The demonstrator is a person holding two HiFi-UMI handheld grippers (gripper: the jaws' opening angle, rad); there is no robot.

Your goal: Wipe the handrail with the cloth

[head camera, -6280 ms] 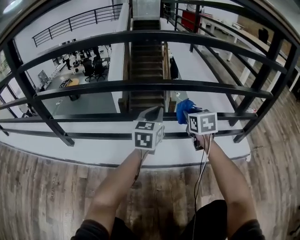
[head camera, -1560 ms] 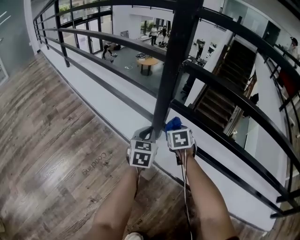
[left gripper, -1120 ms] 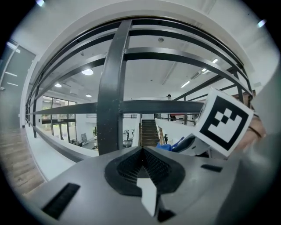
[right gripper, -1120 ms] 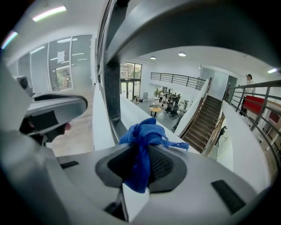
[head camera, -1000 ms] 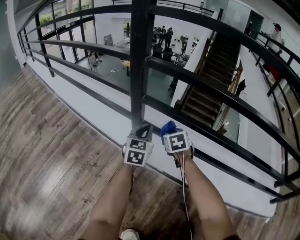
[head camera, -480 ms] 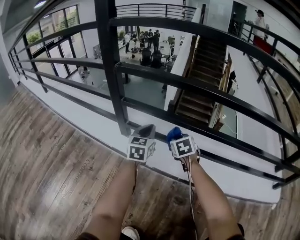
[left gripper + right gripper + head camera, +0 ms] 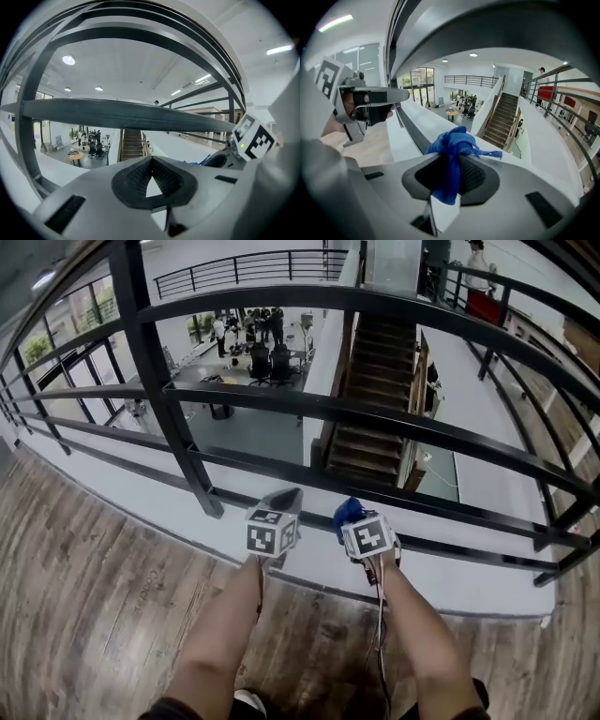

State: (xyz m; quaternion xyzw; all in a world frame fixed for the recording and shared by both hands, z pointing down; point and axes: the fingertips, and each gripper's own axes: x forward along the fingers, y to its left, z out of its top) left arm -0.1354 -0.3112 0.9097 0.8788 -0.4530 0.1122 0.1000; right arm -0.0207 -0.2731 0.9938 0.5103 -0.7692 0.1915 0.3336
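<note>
The black handrail (image 7: 375,307) tops a railing of several horizontal bars, which crosses the head view. Both grippers hang low in front of the lowest bar (image 7: 450,545). My right gripper (image 7: 351,515) is shut on a bunched blue cloth (image 7: 346,509), which sticks out between its pads (image 7: 452,154). My left gripper (image 7: 285,496), just to its left, is shut with nothing in it; its pads (image 7: 136,176) meet at the tips. A rail bar (image 7: 117,115) runs across above the left jaws. Neither gripper touches a bar.
A black upright post (image 7: 159,381) stands to the left of the grippers. A white ledge (image 7: 319,563) runs under the railing, with wood floor (image 7: 94,615) on my side. Beyond lies an open drop to a lower floor and a staircase (image 7: 370,399).
The head view has swung right along the railing, so the upright post has slid from centre to the left. Both grippers stay low, the right one still shut on the blue cloth.
</note>
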